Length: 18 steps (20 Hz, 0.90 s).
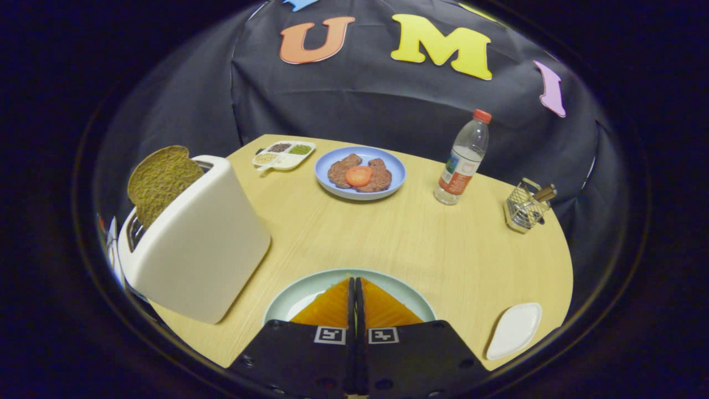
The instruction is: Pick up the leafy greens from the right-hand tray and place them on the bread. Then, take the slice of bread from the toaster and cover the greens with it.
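1. Your gripper (355,282) has its two fingers pressed together, with no gap between them and nothing held.
2. The fingertips sit over a pale green plate (399,285) lying directly under and just ahead of them. What rests on that plate is hidden by the fingers; you cannot tell.
3. To the left of the fingers, close by, stands a white toaster (194,244). A slice of bread (160,180) sticks up out of its slot, tilted.
4. To the right of the fingers, near the table's edge, lies a small white tray (515,330). Its visible surface is bare; the leafy greens cannot be made out.
5. Well beyond the fingers, a blue plate (388,166) carries two brown patties (343,169) with a tomato slice (359,175) on top.
6. Left of that plate lies a divided dish (283,155) of seasonings.
7. Beyond and to the right stand a water bottle (462,160) and, farther right, a wire basket (523,208) with utensils.
8. All rest on a light wooden table (415,238).
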Available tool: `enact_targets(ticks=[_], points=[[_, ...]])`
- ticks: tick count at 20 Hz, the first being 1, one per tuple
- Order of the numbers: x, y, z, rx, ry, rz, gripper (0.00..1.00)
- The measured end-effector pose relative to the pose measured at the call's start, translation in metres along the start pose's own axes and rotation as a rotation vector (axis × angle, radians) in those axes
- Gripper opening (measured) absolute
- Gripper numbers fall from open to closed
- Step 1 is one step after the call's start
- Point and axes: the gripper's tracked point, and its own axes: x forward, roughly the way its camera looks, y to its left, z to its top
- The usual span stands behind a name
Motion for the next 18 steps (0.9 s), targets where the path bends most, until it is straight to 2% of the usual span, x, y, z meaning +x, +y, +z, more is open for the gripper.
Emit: enact_targets(ticks=[4,8,10,12,15,18], points=[[0.007,0.001,-0.006,0.010,0.027,0.001,0.03],[-0.015,0.004,-0.003,0.008,-0.019,0.001,0.13],[-0.033,0.007,0.000,-0.001,-0.051,-0.004,0.31],[-0.055,0.014,0.004,-0.008,-0.087,0.003,0.36],[-0.089,0.029,0.013,-0.032,-0.142,0.016,0.67],[-0.121,0.051,0.030,-0.053,-0.206,0.049,0.74]])
